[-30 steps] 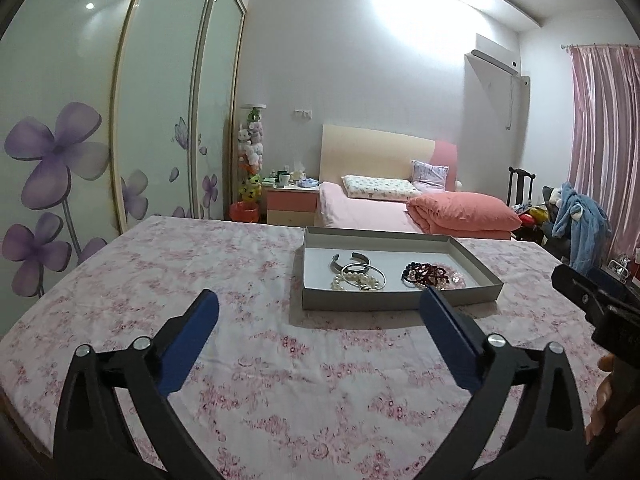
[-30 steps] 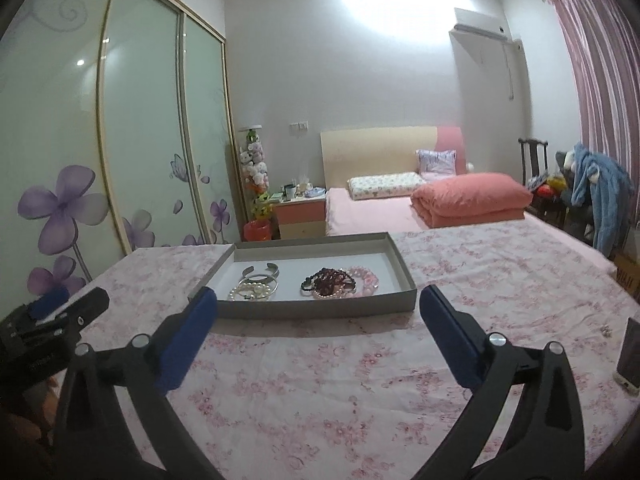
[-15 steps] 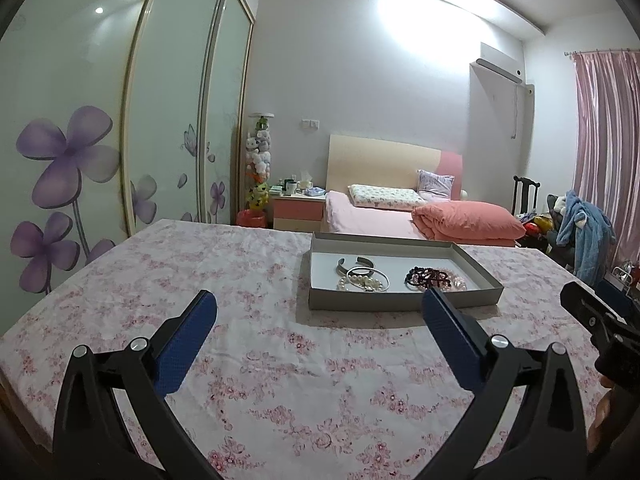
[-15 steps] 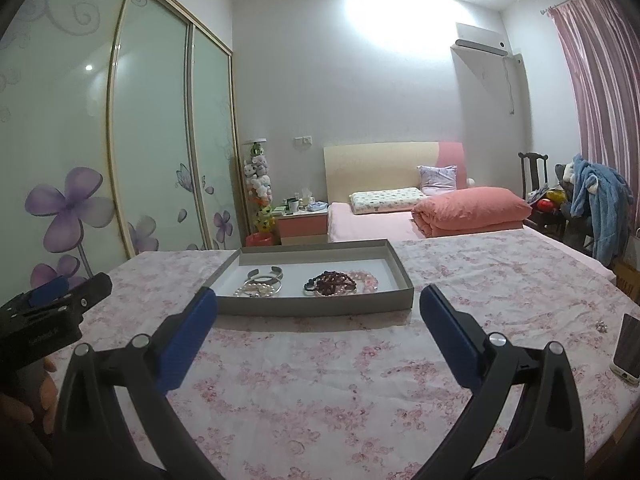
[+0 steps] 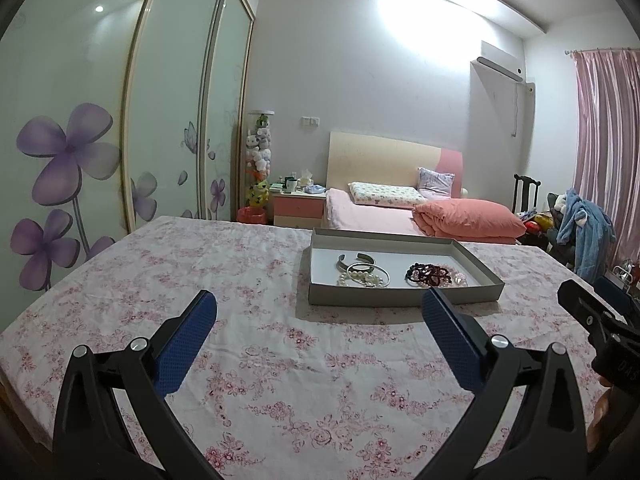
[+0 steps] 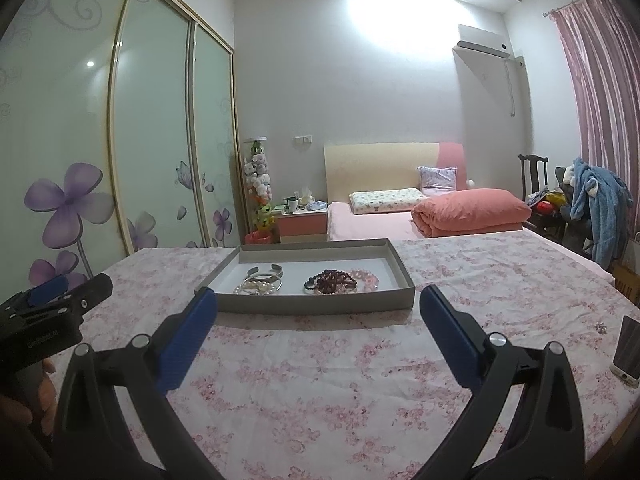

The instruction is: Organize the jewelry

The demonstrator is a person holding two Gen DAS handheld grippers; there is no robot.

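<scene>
A: How far along is the jewelry?

B: Looks finished or nearly so — the grey tray ahead of both tongs holds a silver cuff, a pearl bracelet and dark red beads.

A: And the tongs?

B: Left gripper and right gripper both gape wide, gripping nothing, over the floral cloth. Something tiny lies right of the right tongs — I can't tell what.

Tray on tablecloth, bangles left of beads inside.
</scene>
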